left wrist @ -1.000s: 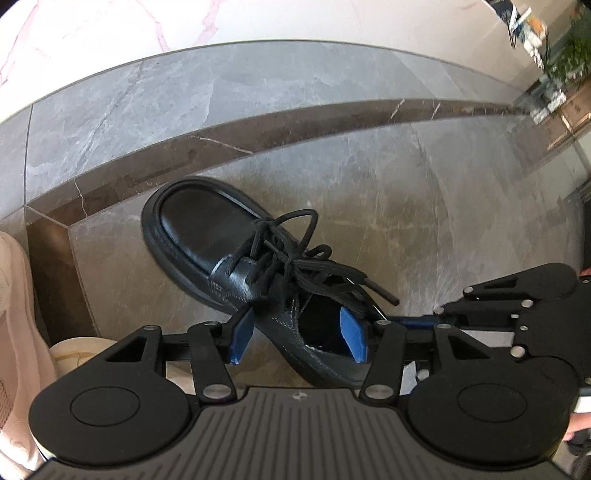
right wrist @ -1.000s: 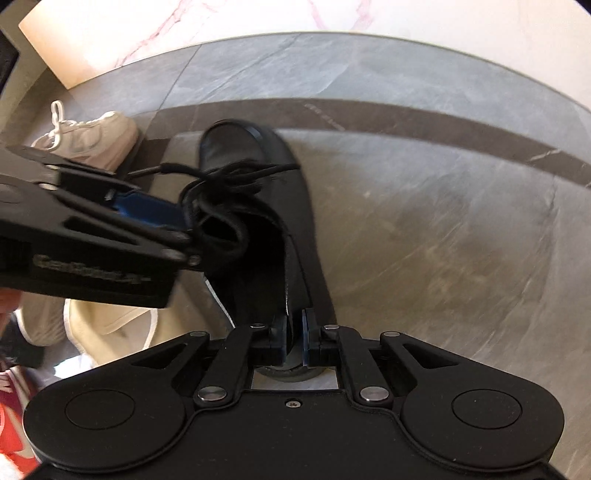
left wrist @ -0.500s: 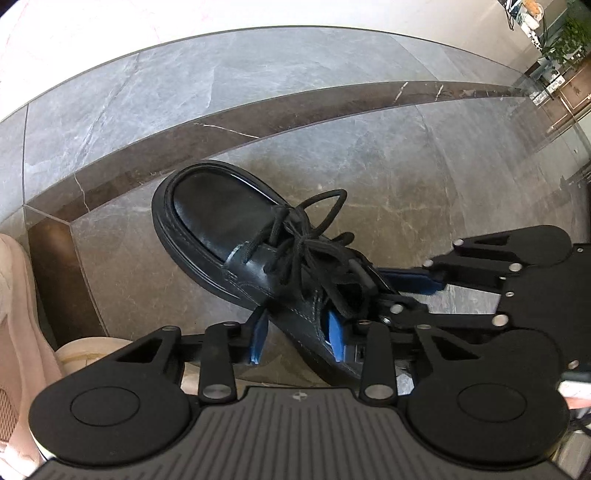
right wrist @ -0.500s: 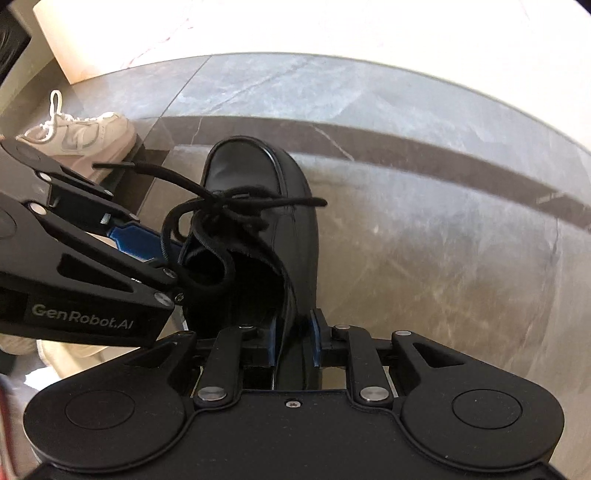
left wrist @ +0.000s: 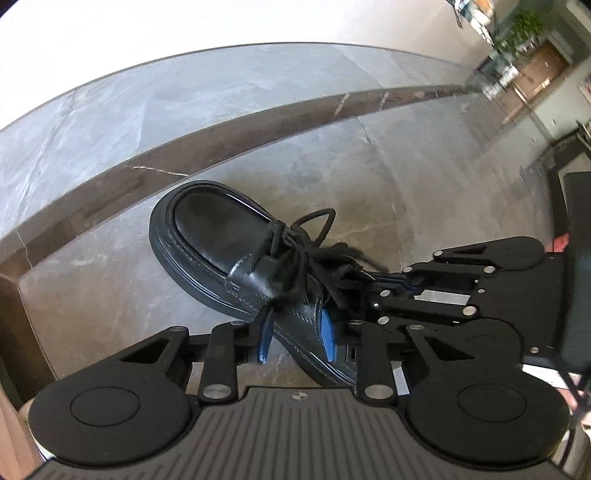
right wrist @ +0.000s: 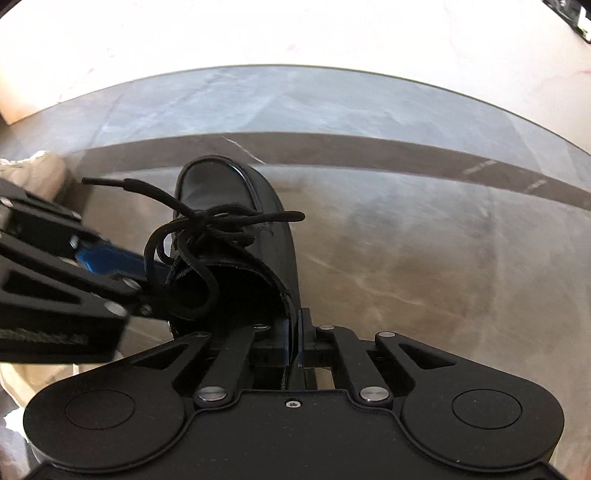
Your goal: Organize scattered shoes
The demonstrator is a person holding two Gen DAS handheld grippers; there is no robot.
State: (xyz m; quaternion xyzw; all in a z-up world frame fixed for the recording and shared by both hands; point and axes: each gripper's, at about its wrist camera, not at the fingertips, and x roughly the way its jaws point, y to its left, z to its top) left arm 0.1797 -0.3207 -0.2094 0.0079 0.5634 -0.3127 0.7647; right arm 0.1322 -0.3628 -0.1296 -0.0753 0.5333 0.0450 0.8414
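A black leather lace-up shoe (left wrist: 221,236) lies toe-away on the grey stone floor, also seen as the black shoe (right wrist: 236,192) in the right wrist view. My left gripper (left wrist: 297,332) straddles the shoe's left side wall near the laces. Its jaws are closing, and the blue pads (left wrist: 265,334) lie against the leather. My right gripper (right wrist: 294,332) is shut on the right edge of the shoe's collar. Each gripper shows in the other's view: the right gripper (left wrist: 373,280) at the heel opening, the left gripper (right wrist: 110,258) at the shoe's left flank. The heel is hidden.
A beige sneaker (right wrist: 37,173) sits to the left on the floor. A dark brown band (left wrist: 207,147) crosses the tiles beyond the toe. A pale marble wall (right wrist: 295,33) rises behind. Furniture and plants (left wrist: 517,55) stand far right.
The left jaws have narrowed from wide apart onto the shoe's side wall. The right jaws parted slightly, then shut again on the collar. The shoe's toe has swung a little rightward in the left wrist view.
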